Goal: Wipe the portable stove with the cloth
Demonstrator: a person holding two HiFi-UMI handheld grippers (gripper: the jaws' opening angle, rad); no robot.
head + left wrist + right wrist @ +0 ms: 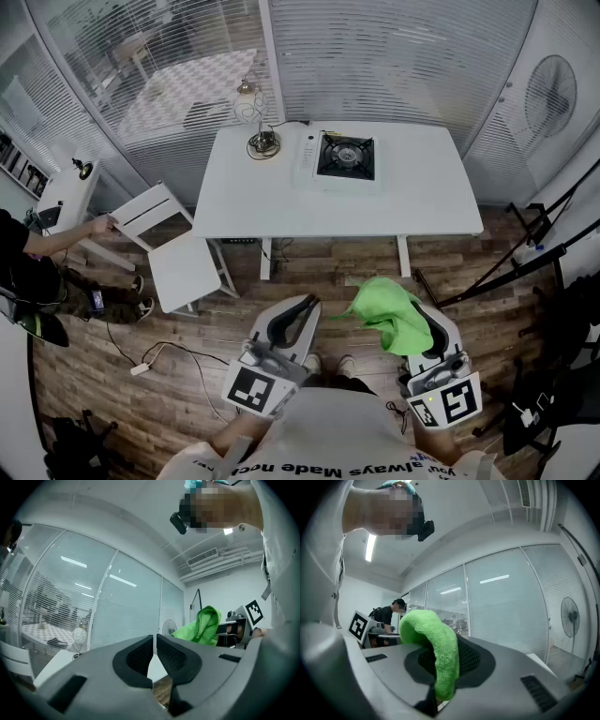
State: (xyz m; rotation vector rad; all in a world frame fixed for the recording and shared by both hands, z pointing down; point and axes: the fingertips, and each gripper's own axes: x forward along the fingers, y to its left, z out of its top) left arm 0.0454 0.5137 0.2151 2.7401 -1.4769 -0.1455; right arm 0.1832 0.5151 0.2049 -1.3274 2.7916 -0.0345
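R gripper (440, 665): clenched on green cloth (389, 314); fold pinched between pads, rest bunched over jaw tops.
L gripper (154, 656): jaws pressed together, nothing between; held low beside R, approx. level with it.
Why held so: prob. short pinch to leave a loose wad for wiping; L prob. kept free to steady the stove.
Stove (345, 157): task's target, on white table (422, 197), toward far edge, right of centre; black burner top, white body, control strip on its left side. Well apart from both grippers, floor in between.
Stage: judged as approach, no wiping contact yet.
Table extras: wire-globe lamp (251, 108) near far-left corner, cord trailing; clear of stove.
Surrounds: white chair (178, 262) left of table, seated person (28, 253) reaching to it; fan (548, 89) behind glass, far right.
Writing: shirt (356, 441) print, only "always Made" legible; square b/w codes on marker cubes (253, 389). No brand readable on stove.
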